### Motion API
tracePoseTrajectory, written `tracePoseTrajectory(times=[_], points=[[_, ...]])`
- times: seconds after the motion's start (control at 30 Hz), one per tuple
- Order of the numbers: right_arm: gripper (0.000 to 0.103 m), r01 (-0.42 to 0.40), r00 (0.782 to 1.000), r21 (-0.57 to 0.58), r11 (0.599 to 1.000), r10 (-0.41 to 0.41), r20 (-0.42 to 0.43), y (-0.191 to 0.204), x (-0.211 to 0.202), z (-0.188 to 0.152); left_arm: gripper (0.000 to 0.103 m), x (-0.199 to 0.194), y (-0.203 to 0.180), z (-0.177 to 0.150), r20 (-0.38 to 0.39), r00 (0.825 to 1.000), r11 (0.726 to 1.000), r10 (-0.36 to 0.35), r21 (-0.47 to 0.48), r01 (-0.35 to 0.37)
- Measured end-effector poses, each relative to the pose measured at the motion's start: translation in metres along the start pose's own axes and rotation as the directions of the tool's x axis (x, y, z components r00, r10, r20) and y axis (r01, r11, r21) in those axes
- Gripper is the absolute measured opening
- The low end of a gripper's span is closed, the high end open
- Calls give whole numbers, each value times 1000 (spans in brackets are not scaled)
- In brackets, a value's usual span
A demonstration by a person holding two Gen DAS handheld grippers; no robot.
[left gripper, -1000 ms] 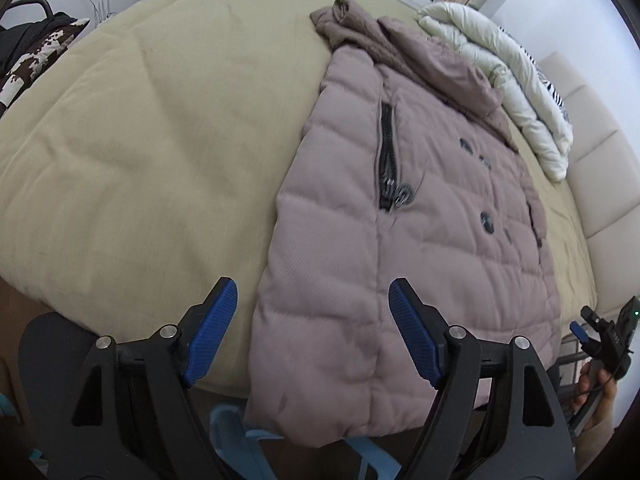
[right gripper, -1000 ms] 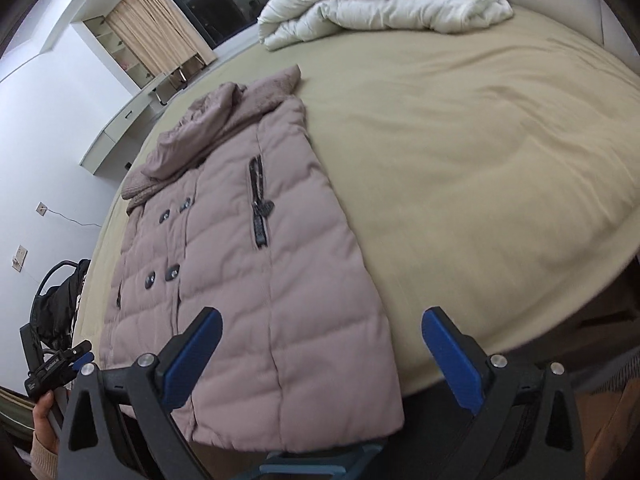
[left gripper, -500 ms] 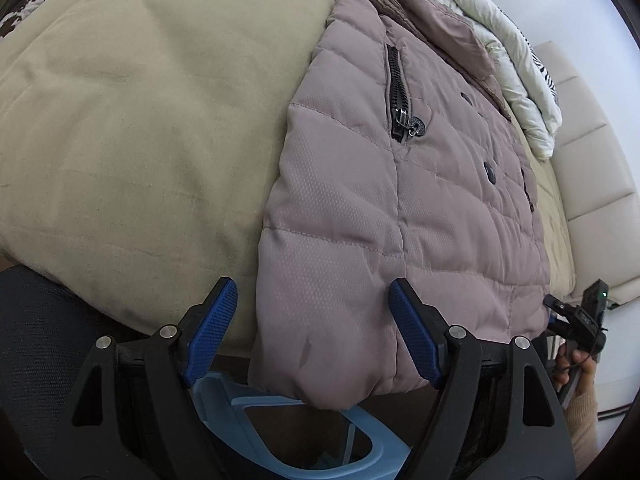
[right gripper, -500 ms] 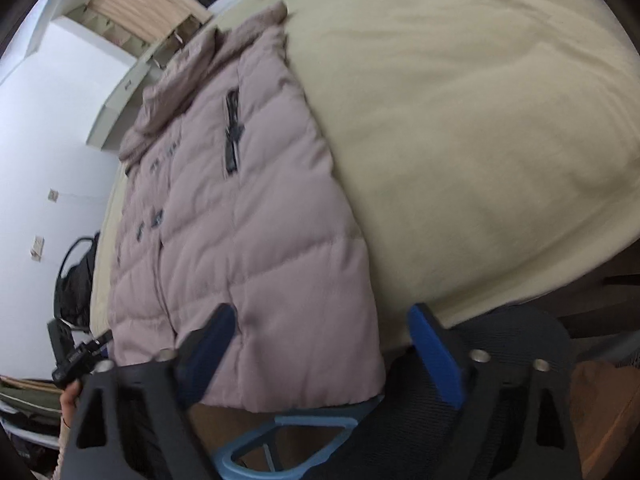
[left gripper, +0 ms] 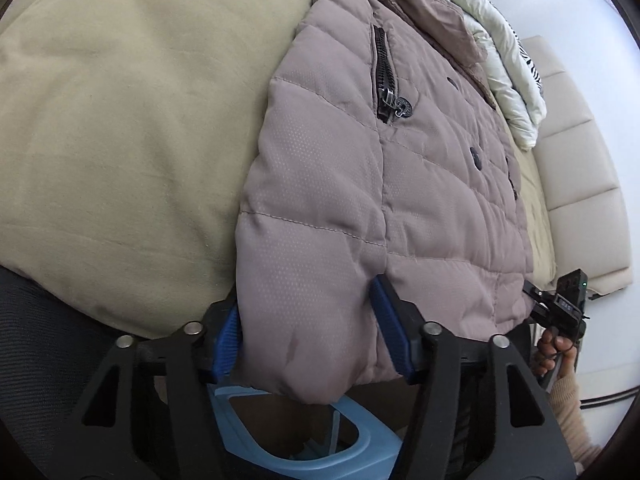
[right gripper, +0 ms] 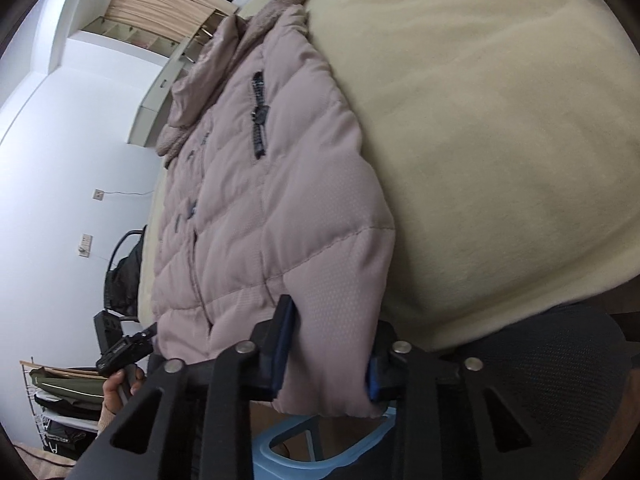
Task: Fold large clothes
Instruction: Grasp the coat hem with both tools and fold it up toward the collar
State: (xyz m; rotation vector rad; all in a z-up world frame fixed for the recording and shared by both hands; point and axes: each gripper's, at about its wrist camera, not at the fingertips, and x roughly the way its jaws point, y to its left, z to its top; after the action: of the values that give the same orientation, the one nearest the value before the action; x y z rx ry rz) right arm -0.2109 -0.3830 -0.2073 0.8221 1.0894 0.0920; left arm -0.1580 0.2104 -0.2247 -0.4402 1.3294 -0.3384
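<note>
A mauve quilted puffer jacket lies flat on a beige bed, its hem hanging over the near edge; it also shows in the right wrist view. My left gripper has its blue pads on either side of the hem's left corner, closing on it. My right gripper has its pads pressed against the hem's right corner. Each gripper shows small in the other's view, held in a hand.
The beige bed spreads wide on both sides of the jacket. A white folded duvet lies beyond the collar. A light blue plastic stool stands below the hem. A black bag sits by the wall.
Both grippers have moved forward to the jacket's hem and narrowed from wide open to closing on its two corners.
</note>
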Motion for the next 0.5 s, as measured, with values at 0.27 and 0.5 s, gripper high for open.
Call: tracePoseTrajectory(times=[0.27, 0.5], points=[[15, 42, 999, -31, 999, -42, 12, 17, 3, 2, 8, 2, -11, 3, 16, 1000, 1000, -13, -9, 13], [10, -36, 994, -35, 999, 39, 101, 42, -24, 2, 3, -30, -22, 15, 50, 994, 995, -93, -17, 94]])
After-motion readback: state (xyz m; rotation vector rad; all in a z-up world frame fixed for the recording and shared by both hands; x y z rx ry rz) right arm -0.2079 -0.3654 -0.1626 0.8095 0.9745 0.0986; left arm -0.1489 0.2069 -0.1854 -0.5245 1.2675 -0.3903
